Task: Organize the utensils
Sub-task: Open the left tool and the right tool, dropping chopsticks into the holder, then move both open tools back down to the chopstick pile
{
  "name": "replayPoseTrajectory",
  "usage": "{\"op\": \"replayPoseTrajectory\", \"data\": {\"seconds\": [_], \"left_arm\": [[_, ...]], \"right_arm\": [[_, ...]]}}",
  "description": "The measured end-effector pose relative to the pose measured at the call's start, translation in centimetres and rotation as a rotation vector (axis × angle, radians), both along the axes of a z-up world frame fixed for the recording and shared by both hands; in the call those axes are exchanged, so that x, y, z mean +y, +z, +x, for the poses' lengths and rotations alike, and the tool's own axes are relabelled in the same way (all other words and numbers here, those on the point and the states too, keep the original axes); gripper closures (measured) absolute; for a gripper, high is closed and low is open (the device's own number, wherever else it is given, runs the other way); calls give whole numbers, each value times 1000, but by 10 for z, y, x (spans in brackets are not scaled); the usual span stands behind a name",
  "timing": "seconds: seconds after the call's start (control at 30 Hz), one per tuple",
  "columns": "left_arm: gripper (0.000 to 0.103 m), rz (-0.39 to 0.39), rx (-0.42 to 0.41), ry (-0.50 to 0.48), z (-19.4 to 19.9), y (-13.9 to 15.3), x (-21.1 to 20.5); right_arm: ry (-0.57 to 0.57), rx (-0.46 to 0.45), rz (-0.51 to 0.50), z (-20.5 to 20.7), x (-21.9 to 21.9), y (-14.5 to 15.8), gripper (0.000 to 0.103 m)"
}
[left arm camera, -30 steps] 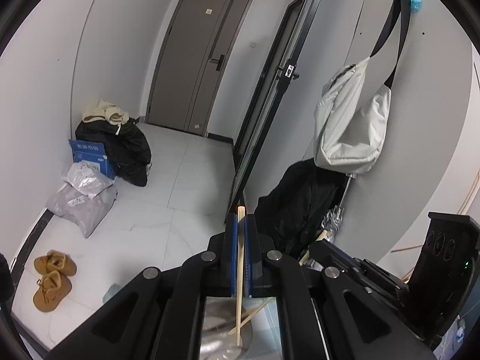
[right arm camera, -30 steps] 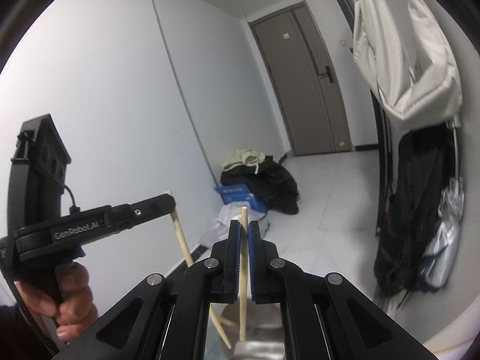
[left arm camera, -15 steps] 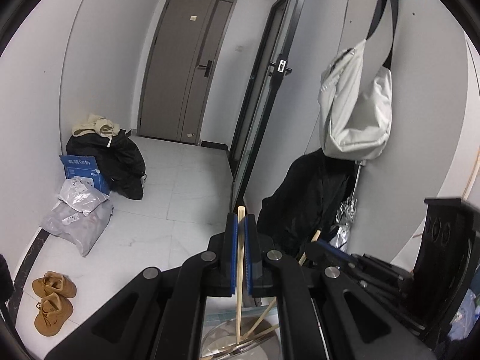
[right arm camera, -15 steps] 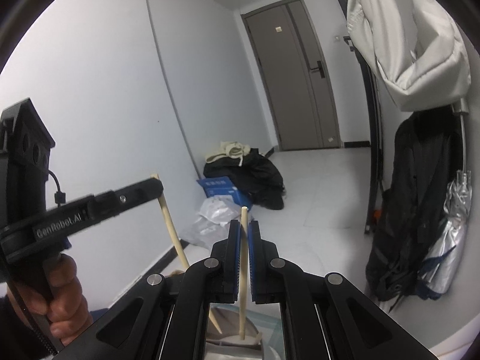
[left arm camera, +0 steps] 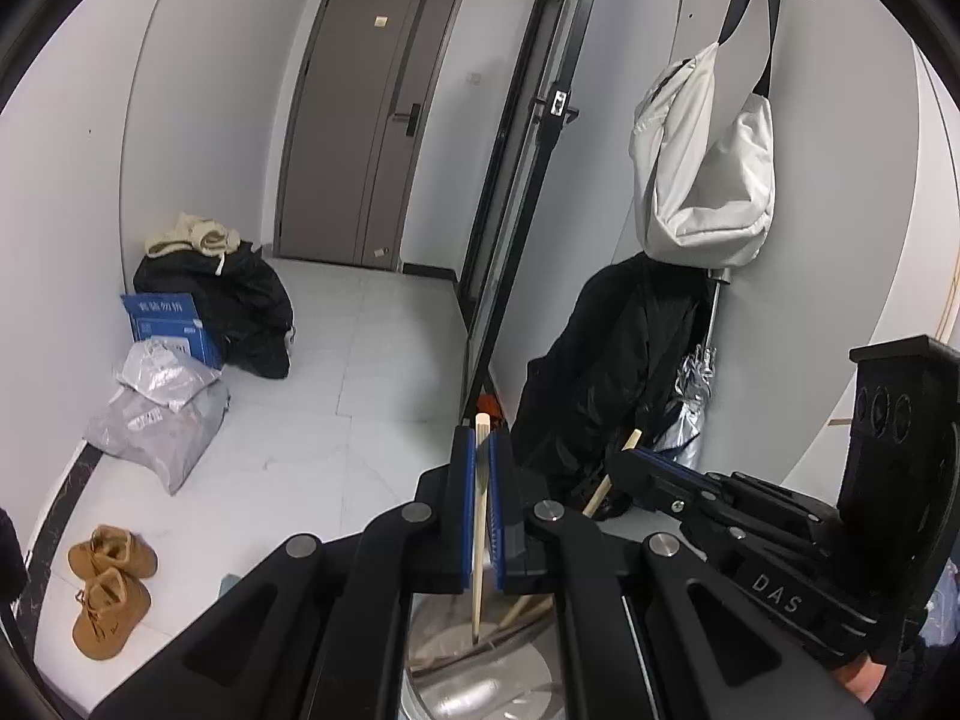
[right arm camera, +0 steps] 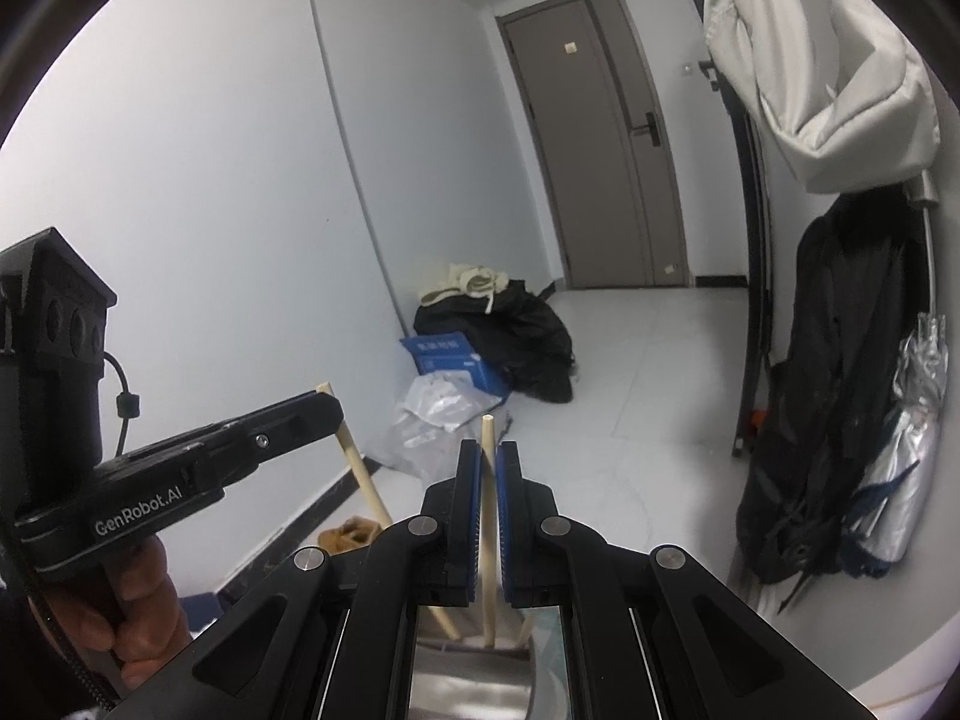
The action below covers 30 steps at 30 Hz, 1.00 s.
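Note:
My left gripper (left arm camera: 478, 450) is shut on a pale wooden chopstick (left arm camera: 479, 516) that stands upright between its blue pads, its lower end over a shiny steel holder (left arm camera: 480, 678). My right gripper (right arm camera: 489, 462) is shut on a second wooden chopstick (right arm camera: 488, 528), held upright over the same steel holder (right arm camera: 474, 684). The right gripper (left arm camera: 636, 462) shows in the left wrist view with its chopstick slanting down. The left gripper (right arm camera: 324, 414) shows in the right wrist view with its chopstick (right arm camera: 360, 468) slanting into the holder.
Both views look down a hallway with a grey door (left arm camera: 360, 120). Black bags, a blue box (left arm camera: 168, 324) and grey parcels (left arm camera: 156, 420) lie on the floor at left, with brown shoes (left arm camera: 108, 588). A white bag (left arm camera: 702, 168), black coat and silver umbrella hang at right.
Both grippers have tilted slightly, so the hallway has shifted in view. The right gripper has come closer to the left one. Both chopsticks stay gripped over the holder.

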<state>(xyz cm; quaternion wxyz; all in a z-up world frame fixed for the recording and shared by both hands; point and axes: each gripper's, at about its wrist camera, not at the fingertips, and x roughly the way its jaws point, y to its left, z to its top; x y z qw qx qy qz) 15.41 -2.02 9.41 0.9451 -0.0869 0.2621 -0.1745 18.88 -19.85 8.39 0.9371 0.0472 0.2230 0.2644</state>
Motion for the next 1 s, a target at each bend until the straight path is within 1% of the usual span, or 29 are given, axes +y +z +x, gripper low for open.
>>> {"op": "replayPoseTrajectory", "data": {"seconds": [0.13, 0.23, 0.3, 0.37, 0.43, 0.47, 0.53, 0.57, 0.63, 0.67, 0.73, 0.77, 0.83, 0.9, 1.0], "left_arm": [[103, 1, 46, -21, -2, -5, -1], [101, 20, 116, -42, -3, -10, -3], [99, 29, 132, -43, -8, -11, -3], [93, 43, 134, -32, -16, -10, -3], [76, 48, 129, -17, -25, -8, -2], [72, 48, 124, -9, -31, -7, -1], [54, 56, 116, 19, -40, -5, 1], [51, 58, 115, 37, -46, -5, 1], [43, 58, 118, 54, -53, -4, 2], [41, 65, 121, 65, -57, -4, 1], [40, 73, 119, 85, -64, -3, 1], [39, 72, 116, 95, -70, -2, 1], [33, 72, 111, 110, -79, -1, 1], [29, 65, 101, 123, -87, -1, 1], [29, 66, 90, 139, -100, -2, 2]], "right_arm": [[24, 34, -11, -4, 4, -10, 98], [42, 66, -35, -9, 7, -17, 96], [45, 83, -43, -13, 7, -21, 96], [36, 94, -39, -19, 3, -24, 96], [25, 99, -24, -29, -3, -23, 95], [18, 100, -17, -33, -5, -23, 94], [10, 98, -1, -43, -13, -21, 93], [5, 95, 4, -48, -14, -20, 92], [-4, 87, 9, -60, -19, -18, 84], [-9, 81, 11, -66, -20, -17, 81], [-22, 72, 17, -78, -22, -16, 72], [-28, 69, 23, -85, -24, -15, 71], [-36, 63, 32, -97, -26, -13, 66], [-45, 53, 39, -109, -29, -12, 61], [-62, 39, 45, -126, -33, -14, 53]]}}
